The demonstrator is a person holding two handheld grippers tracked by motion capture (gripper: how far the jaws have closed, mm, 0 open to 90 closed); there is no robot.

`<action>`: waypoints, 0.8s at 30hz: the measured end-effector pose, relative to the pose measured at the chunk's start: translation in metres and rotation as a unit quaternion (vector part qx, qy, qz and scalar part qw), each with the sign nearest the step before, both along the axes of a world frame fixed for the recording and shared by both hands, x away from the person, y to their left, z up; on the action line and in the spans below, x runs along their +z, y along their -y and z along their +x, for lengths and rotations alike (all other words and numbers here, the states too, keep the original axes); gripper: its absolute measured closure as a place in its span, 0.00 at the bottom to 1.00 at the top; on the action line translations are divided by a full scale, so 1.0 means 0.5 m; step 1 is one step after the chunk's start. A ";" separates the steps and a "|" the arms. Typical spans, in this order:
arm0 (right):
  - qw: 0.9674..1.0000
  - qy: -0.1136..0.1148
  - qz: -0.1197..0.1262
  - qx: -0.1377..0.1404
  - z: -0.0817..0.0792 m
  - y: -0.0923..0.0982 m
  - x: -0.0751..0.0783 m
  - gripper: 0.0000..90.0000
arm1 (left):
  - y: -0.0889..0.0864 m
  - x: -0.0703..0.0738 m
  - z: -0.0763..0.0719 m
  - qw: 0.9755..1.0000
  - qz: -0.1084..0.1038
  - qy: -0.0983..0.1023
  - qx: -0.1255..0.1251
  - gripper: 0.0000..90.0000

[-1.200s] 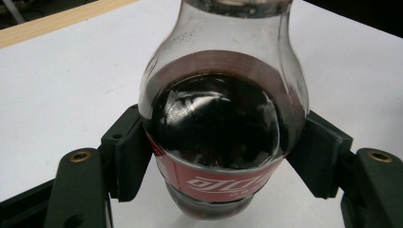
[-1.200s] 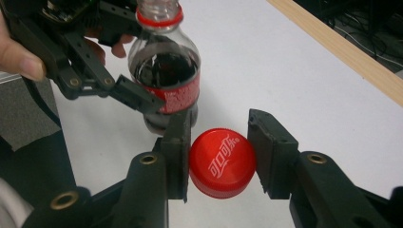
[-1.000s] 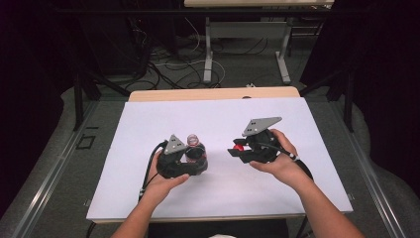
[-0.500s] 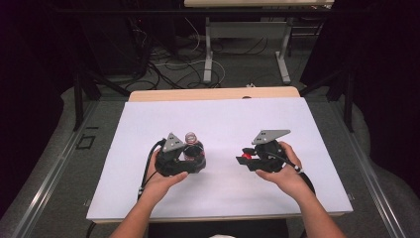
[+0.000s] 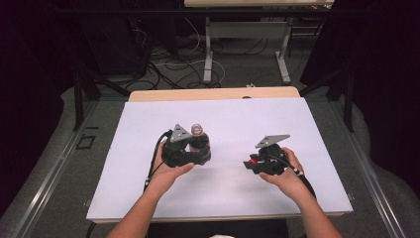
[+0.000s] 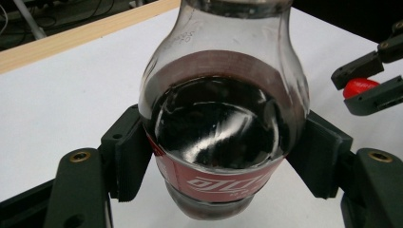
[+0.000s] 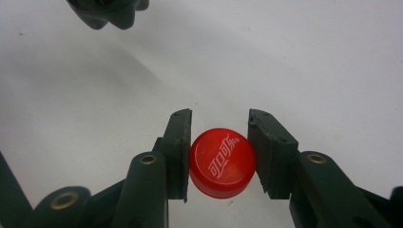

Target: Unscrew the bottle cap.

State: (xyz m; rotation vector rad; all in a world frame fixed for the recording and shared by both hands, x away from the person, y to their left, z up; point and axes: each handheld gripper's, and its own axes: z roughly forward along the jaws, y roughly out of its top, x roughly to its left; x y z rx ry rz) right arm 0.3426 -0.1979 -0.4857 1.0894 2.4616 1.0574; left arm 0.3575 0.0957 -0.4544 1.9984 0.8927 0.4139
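Here my left hand-held gripper [image 6: 216, 161] clamps the cola bottle [image 6: 221, 118], while my right hand-held gripper [image 7: 221, 152] pinches its red cap [image 7: 222, 162] above the bench [image 5: 148, 148].

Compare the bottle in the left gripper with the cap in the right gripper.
The cola bottle is clear with dark drink inside; the red cap is opaque. The bottle is far larger, bulging past the left gripper pads; the cap fits wholly between those of the right gripper. The bottle stands upright and open-mouthed, with the cap off it. Both carry white lettering on red and are clamped.
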 end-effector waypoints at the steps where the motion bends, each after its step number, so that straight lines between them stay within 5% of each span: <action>1: 1.000 -0.005 0.000 -0.006 -0.001 0.000 -0.002 0.68 | 0.002 0.004 0.006 1.000 0.006 0.000 -0.004 0.34; 14: 1.000 -0.006 0.004 -0.014 0.000 0.013 -0.013 0.68 | 0.055 0.015 0.085 1.000 0.001 -0.001 0.008 0.34; 24: 1.000 -0.006 0.010 -0.020 0.000 0.019 -0.020 0.68 | 0.102 -0.027 0.147 1.000 0.013 -0.003 0.028 0.34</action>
